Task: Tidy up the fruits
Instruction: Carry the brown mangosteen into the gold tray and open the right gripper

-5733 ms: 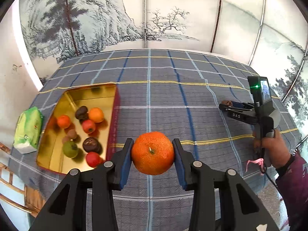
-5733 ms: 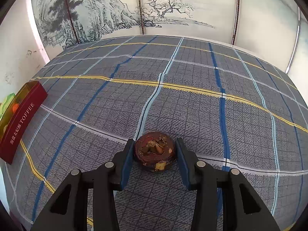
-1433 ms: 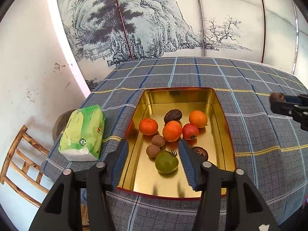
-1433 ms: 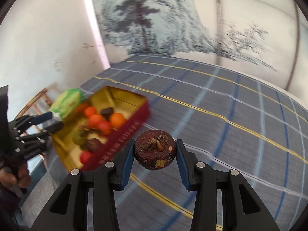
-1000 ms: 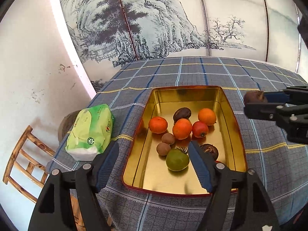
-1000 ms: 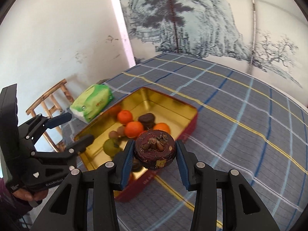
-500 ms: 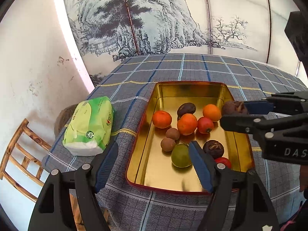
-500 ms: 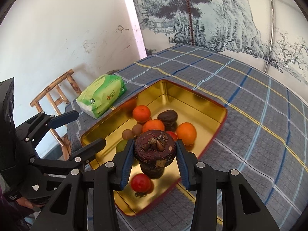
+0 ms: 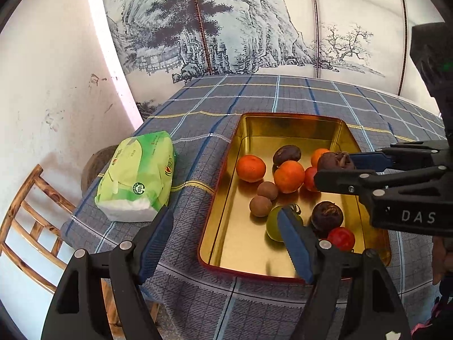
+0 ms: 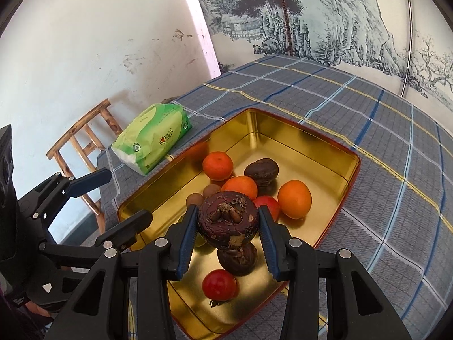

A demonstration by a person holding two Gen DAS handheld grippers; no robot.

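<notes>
A gold tin tray (image 9: 283,130) (image 10: 297,144) with a red rim sits on the checked tablecloth and holds several fruits: oranges (image 9: 250,168), a green fruit (image 9: 274,222), red tomatoes (image 10: 219,284) and dark mangosteens (image 10: 261,170). My right gripper (image 10: 228,223) is shut on a dark mangosteen (image 10: 228,221) and holds it above the tray's fruits; it also shows in the left wrist view (image 9: 335,161). My left gripper (image 9: 226,240) is open and empty, over the tray's near left corner.
A green tissue pack (image 9: 136,178) (image 10: 153,137) lies on the table left of the tray. A wooden chair (image 9: 25,212) (image 10: 82,136) stands beyond the table's left edge by the white wall. The checked cloth (image 10: 382,130) stretches right of the tray.
My right gripper has carried the mangosteen in over the tray's fruits. My left gripper, open after leaving its orange in the tray, has drawn back a little to the left.
</notes>
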